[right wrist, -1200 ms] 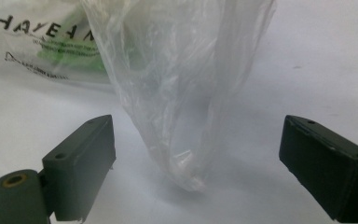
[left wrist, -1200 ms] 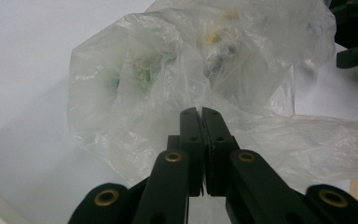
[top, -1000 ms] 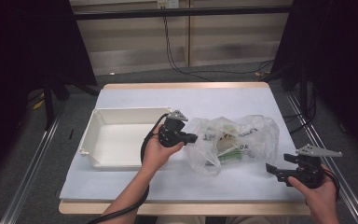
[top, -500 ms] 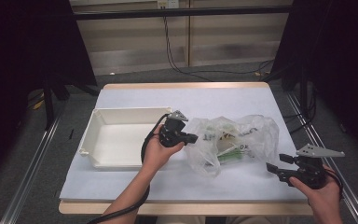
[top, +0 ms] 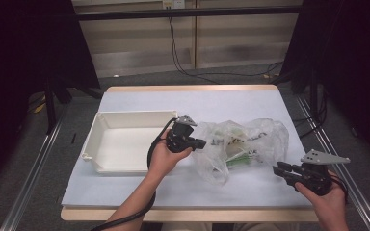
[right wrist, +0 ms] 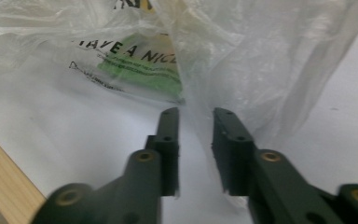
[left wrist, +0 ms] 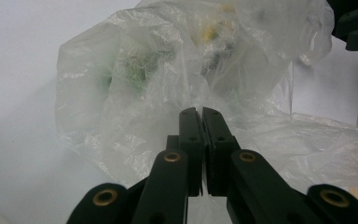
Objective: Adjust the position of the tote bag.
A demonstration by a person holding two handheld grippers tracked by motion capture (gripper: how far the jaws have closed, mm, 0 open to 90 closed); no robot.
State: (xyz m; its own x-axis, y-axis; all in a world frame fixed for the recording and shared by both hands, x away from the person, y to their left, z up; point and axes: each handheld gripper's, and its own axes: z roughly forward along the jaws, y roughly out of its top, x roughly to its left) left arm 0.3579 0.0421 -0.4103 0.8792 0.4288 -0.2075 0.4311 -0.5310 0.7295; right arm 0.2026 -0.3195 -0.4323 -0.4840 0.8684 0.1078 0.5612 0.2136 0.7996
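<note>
While one clear plastic bag (top: 243, 144) lies crumpled on the white-covered bench (top: 197, 103), right of one empty white tray (top: 125, 144), two grippers work at it. Bag print reads "HAVE A NIC…" in black, over a green patch inside; other lettering is too blurred to read. Green and yellow contents show through the film, count unclear.

Left gripper (top: 198, 143): fingers (left wrist: 190, 135) clenched together, pinching a fold of the bag's left edge, film bunched right at the tips.

Right gripper (top: 278, 169): at the bench's near right corner, just off the bag's right end. Its fingers (right wrist: 168, 135) have just been closing; a narrow gap is left between them, with a thin sheet of bag film running into it. Can't tell if the pads press on it.
</note>
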